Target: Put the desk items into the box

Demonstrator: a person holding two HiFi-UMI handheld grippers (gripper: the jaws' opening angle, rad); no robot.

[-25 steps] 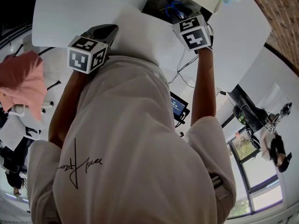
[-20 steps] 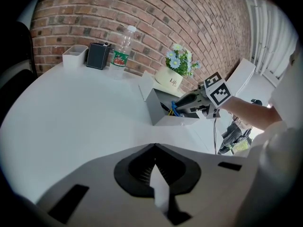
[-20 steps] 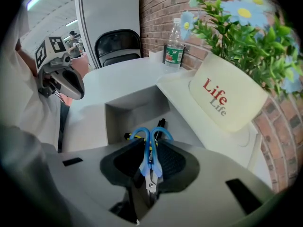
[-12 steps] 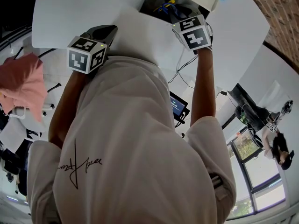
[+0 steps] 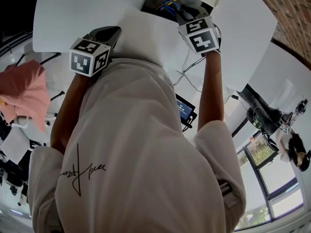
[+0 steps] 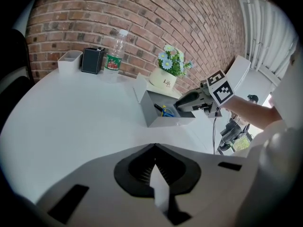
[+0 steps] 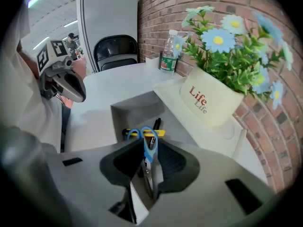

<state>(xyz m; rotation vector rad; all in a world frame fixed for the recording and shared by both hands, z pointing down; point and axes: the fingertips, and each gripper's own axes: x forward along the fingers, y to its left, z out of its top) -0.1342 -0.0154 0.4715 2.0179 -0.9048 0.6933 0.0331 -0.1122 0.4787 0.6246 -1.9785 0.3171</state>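
Note:
A grey open box point(image 7: 137, 109) stands on the white table, also seen in the left gripper view point(image 6: 165, 123) and the head view point(image 5: 147, 1). Blue-handled scissors point(image 7: 148, 143) point handles-down into it. My right gripper point(image 7: 147, 144) hangs over the box point(image 5: 183, 17). Its jaws have just been opening and stand open, with the scissor blades still between them, leaning on the right pad. A yellow item point(image 7: 162, 133) and a black pen point(image 7: 156, 123) lie in the box. My left gripper point(image 6: 154, 146) is shut and empty above bare table point(image 5: 112, 32).
A cream flower pot point(image 7: 208, 100) sits on the box's open lid just behind it. A water bottle point(image 6: 115, 56), a black holder point(image 6: 92, 60) and a white container point(image 6: 70, 60) stand by the brick wall. A black chair point(image 7: 113, 51) is beyond the table.
In the head view the blue scissor handles show a little further left inside the box. Both grippers have kept their places.

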